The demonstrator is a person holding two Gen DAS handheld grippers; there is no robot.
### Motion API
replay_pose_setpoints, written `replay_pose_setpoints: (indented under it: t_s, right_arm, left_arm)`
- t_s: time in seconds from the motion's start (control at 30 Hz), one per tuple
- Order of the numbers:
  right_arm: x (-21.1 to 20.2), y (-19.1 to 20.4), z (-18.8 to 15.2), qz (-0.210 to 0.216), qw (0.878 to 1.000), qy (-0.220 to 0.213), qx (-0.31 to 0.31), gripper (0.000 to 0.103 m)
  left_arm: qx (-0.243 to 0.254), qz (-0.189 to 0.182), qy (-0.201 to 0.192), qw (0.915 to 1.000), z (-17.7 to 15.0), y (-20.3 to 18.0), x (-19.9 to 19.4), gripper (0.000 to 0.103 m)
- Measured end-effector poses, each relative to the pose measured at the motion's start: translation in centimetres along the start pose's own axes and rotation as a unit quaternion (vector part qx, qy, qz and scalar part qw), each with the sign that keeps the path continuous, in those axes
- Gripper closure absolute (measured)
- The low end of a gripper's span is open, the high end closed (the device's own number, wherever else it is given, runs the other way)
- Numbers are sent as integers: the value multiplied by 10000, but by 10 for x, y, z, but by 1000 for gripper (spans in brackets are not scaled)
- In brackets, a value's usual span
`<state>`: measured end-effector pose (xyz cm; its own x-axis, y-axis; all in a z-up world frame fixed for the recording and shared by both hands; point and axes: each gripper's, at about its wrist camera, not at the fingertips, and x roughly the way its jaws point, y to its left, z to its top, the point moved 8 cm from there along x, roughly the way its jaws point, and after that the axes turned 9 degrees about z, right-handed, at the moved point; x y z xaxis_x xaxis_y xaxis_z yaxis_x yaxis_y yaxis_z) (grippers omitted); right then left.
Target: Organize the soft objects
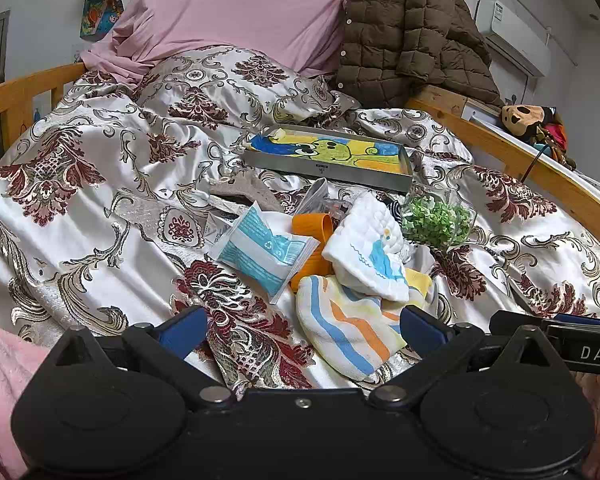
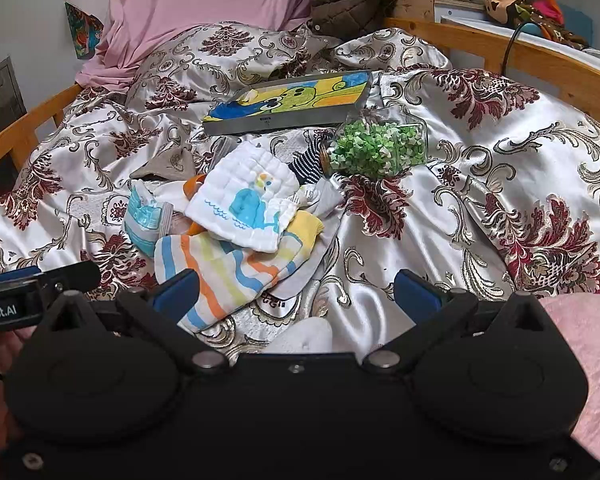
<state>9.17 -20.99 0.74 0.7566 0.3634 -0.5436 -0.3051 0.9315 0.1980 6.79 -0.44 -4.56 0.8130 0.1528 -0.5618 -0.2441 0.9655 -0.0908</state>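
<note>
Left wrist view. We take the shallow grey metal tray with the yellow, green and blue cartoon cloth inside [image 1: 328, 157] as our landmark; it lies on the shiny white bedspread patterned in maroon and gold [image 1: 80, 208].
- White quilted cloth with a blue whale print [image 1: 366, 248]: nearer the camera than the tray, lying on top of the next item.
- Towel striped in blue, orange and yellow [image 1: 348, 320]: nearer still, partly under the whale cloth.
- Blue-and-white plastic packet [image 1: 266, 250]: in front of the tray and left of the whale cloth, leaning on an orange plastic cup [image 1: 314, 232].
- Clear glass jar of small green pieces [image 1: 438, 218]: on its side, just in front of the tray's right end.
- Brown quilted jacket [image 1: 408, 32]: behind the tray, at the headboard, beside a pink pillow [image 1: 236, 12].
- Left gripper [image 1: 300, 330]: blue-padded fingers spread wide, nothing between them; the right pad sits at the striped towel's edge (contact unclear).

Right wrist view.
- Tray [image 2: 288, 120]: beyond the pile.
- Whale cloth [image 2: 244, 204] over the striped towel [image 2: 224, 276], both on the near side of the tray.
- Jar [image 2: 376, 148]: just in front of the tray's right corner, with a dark striped fabric [image 2: 306, 168] at its mouth.
- Packet [image 2: 146, 220]: left of the whale cloth.
- Right gripper [image 2: 296, 292]: fingers wide apart and empty, the left pad over the striped towel's near edge.
</note>
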Motion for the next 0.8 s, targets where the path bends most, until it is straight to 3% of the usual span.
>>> replay_pose_setpoints:
  t_s: [0.5,0.8]
  right_arm:
    - [-2,3,-1,16,10000,-20,15,1]
    - [-9,-10,27,293,9979,-584,49,1]
  left_arm:
    - [14,-7,2,10000,0,-1,0,1]
    - [183,-254,157,9994,15,-6,13,1]
